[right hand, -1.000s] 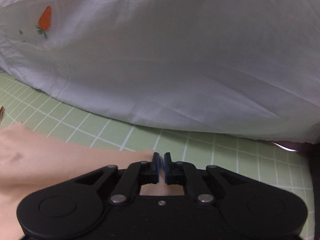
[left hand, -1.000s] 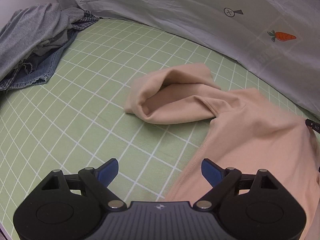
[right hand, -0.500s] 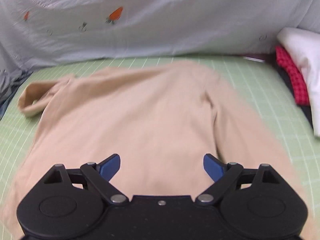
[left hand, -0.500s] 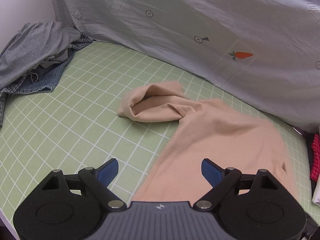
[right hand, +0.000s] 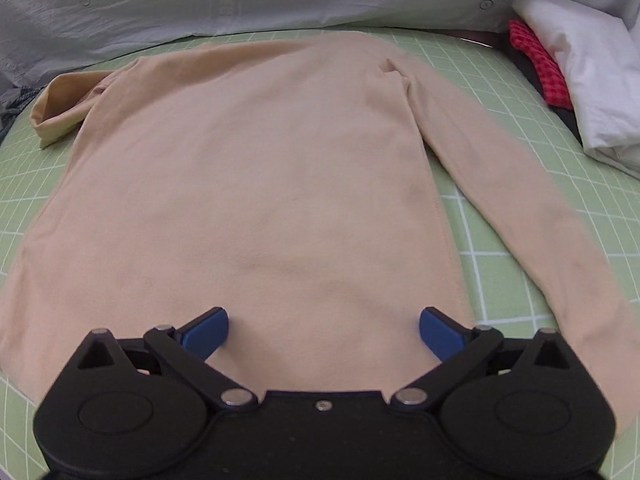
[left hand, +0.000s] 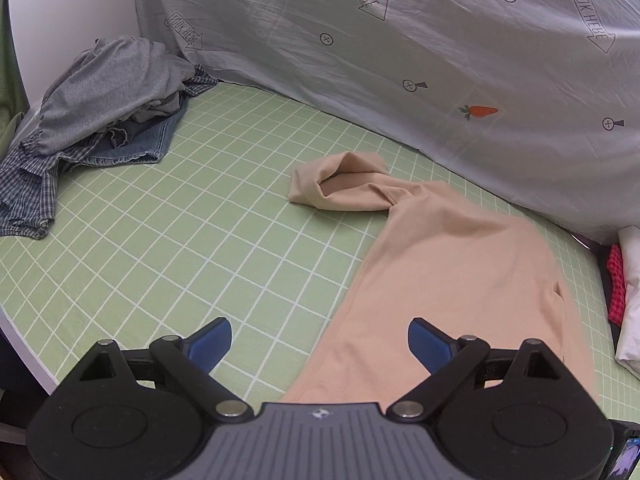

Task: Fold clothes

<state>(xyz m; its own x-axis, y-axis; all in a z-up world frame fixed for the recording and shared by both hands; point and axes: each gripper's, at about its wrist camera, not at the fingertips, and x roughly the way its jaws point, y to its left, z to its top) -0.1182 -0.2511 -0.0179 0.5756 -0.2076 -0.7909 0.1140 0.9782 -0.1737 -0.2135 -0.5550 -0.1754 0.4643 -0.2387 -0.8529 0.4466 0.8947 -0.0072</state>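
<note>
My right tongs (right hand: 323, 330) are spreading wide with nothing between them, hovering over the hem of the peach shirt (right hand: 256, 168) lying flat ahead on the green checked sheet (left hand: 168, 240). My left tongs (left hand: 320, 342) hang released at its left edge, so I can judge the first fold; one sleeve (left hand: 340, 184) is bunched far ahead.
</note>
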